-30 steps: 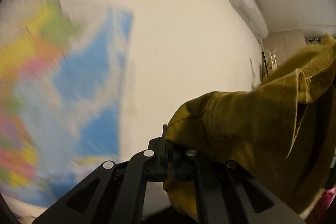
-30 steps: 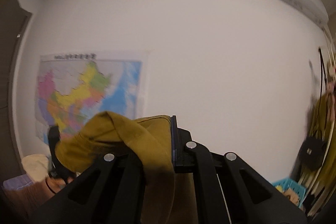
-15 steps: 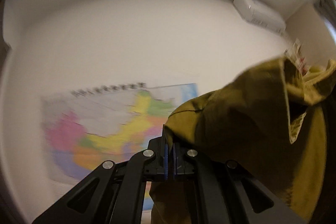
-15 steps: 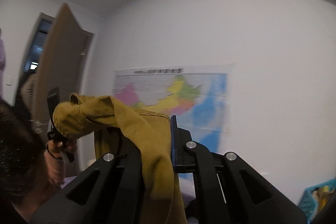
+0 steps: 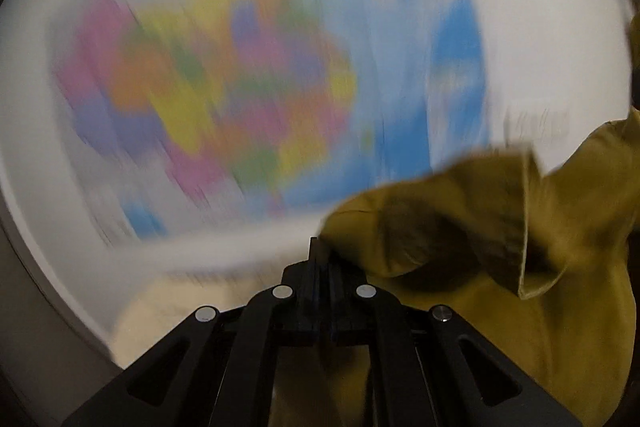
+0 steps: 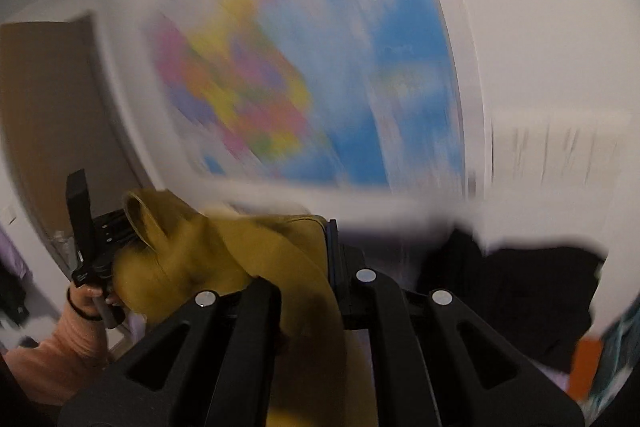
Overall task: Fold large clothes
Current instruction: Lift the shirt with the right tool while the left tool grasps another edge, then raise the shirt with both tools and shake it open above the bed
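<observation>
A mustard-yellow garment (image 5: pixel 500 227) hangs in the air between my two grippers. My left gripper (image 5: pixel 320 259) is shut on its edge, and the cloth bunches to the right and drops below. My right gripper (image 6: pixel 328 239) is shut on another part of the same garment (image 6: pixel 240 259), which drapes to the left over its fingers. In the right wrist view the left gripper (image 6: pixel 86 239) shows at the left, held in a hand, with cloth at its tip. Both views are blurred by motion.
A coloured wall map (image 5: pixel 260 75) hangs on the white wall ahead, also in the right wrist view (image 6: pixel 320 75). A brown door (image 6: pixel 52 115) stands at the left. A dark heap of cloth (image 6: pixel 512 287) lies low at the right.
Both grippers have swung downward and toward the map with the garment still held; the map now fills both views. The dark heap has come into the right wrist view.
</observation>
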